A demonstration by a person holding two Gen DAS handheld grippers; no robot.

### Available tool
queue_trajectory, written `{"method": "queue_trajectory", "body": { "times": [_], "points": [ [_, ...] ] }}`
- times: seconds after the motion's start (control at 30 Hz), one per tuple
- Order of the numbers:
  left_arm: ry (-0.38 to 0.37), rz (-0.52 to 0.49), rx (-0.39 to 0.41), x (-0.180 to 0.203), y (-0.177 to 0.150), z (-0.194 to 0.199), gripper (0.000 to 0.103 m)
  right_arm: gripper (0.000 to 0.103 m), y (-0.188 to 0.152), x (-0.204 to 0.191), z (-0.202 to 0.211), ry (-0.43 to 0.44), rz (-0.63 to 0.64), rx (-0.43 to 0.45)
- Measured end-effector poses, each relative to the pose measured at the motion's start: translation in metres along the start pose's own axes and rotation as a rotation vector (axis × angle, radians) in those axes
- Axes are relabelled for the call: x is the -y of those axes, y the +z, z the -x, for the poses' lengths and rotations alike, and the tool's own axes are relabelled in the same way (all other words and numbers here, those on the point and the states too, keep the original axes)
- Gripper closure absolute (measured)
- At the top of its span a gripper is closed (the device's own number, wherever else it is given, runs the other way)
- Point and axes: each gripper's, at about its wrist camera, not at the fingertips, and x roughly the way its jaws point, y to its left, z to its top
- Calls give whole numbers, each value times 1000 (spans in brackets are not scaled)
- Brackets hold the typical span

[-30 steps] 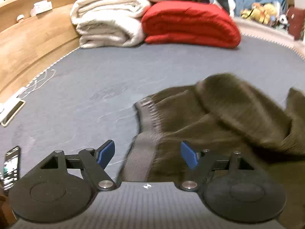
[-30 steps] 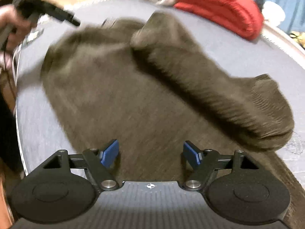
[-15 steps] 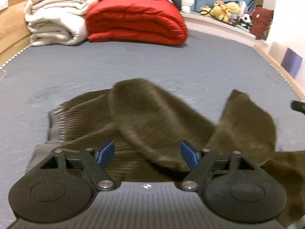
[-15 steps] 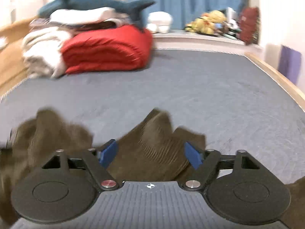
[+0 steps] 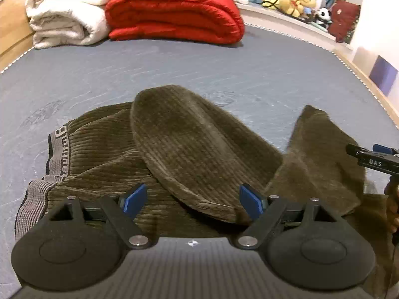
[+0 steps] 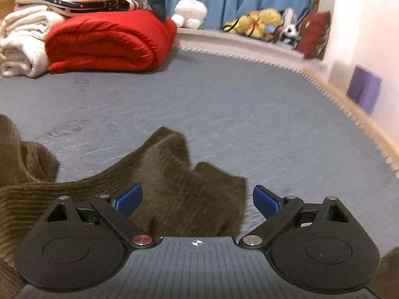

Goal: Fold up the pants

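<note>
Olive-brown corduroy pants (image 5: 189, 147) lie crumpled on a grey bed (image 5: 224, 64), with the grey waistband (image 5: 58, 147) at the left and one leg folded back over the body. My left gripper (image 5: 192, 200) is open and empty just above the middle of the pants. My right gripper (image 6: 197, 200) is open and empty over a raised leg end of the pants (image 6: 179, 174). The right gripper also shows at the right edge of the left wrist view (image 5: 374, 158).
A folded red quilt (image 5: 174, 12) and white blankets (image 5: 67, 12) are stacked at the head of the bed. Stuffed toys (image 6: 261, 22) sit on a ledge by blue curtains. A wooden bed rail (image 6: 369, 122) and white wall run along the right.
Both grippers have swung right across the pants, from the waistband side toward the leg ends. The folded-over leg and the raised leg end now sit before them. Both stayed open.
</note>
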Motion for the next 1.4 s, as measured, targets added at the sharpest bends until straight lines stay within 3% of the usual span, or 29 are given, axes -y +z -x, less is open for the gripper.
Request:
{"method": "queue_trajectory", "body": {
  "times": [0.2, 0.3, 0.33, 0.37, 0.47, 0.63, 1.0, 1.4],
  "points": [
    [11, 10, -14, -9, 4, -8, 17, 7, -3, -11, -17, 41, 23, -44],
    [5, 9, -22, -9, 5, -12, 17, 13, -9, -16, -24, 32, 62, -65],
    [5, 10, -24, -8, 5, -13, 17, 22, -11, -18, -26, 26, 80, -67],
    [6, 10, -27, -8, 5, -14, 17, 42, -12, -20, -28, 22, 97, -69],
    [9, 14, -33, -8, 7, -18, 17, 71, -13, -20, -28, 20, 110, -64],
    [12, 22, -41, -7, 7, -23, 17, 90, -6, -16, -20, 36, 97, -24],
    [20, 40, -46, -12, 9, -25, 17, 93, 17, -13, 16, 61, 61, 90],
    [37, 101, -70, -28, 17, -34, 17, 93, 24, -8, 38, 64, 35, 153]
  ]
}}
